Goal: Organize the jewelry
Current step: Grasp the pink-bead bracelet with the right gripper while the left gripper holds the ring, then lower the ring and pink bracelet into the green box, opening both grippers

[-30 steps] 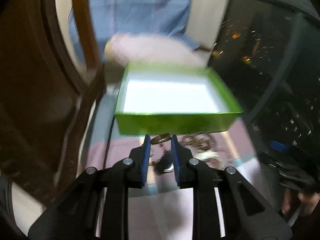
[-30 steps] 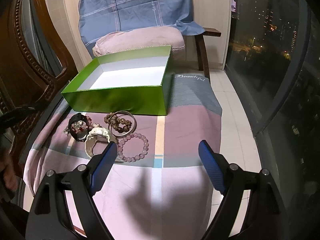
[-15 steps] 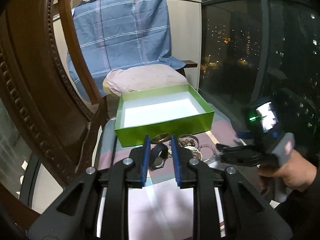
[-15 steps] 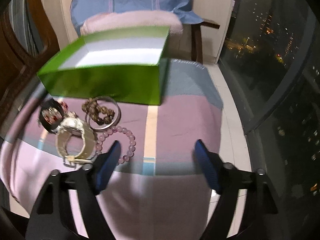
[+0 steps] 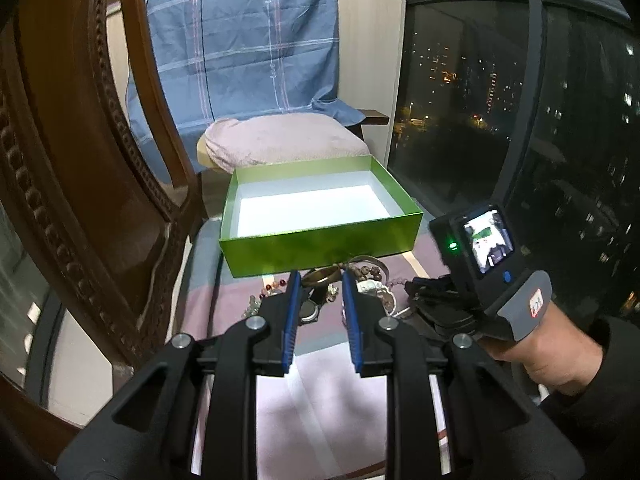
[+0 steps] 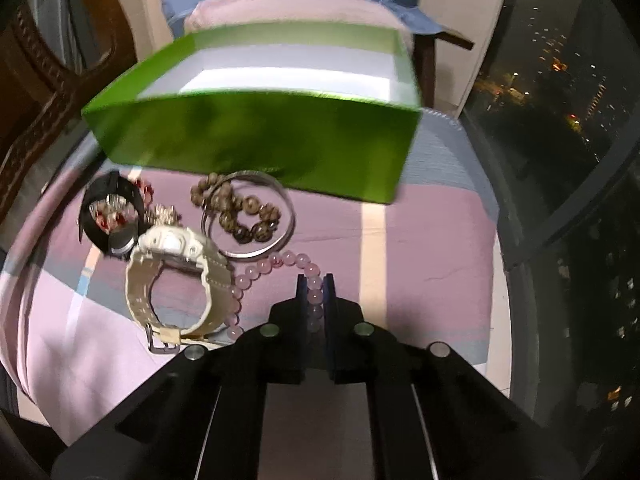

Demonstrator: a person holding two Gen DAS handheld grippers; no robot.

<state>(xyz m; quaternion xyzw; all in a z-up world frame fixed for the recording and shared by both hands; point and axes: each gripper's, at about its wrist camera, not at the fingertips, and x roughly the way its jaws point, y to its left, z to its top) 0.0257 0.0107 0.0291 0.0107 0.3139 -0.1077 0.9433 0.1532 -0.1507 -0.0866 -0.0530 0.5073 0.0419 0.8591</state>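
Since a second ago, right tool [image 6: 315,289] has dropped and is clenching the pink bead bracelet [image 6: 276,276], which is lying on the striped cloth [image 6: 420,240] just beside the white watch [image 6: 180,276], in front of the green box [image 6: 256,144]. Left tool [image 5: 319,285] is hovering, narrowly parted, gripping nothing.

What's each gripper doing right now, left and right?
Left gripper: narrow gap, empty, above the jewelry.
Right gripper: shut on the pink bead bracelet.
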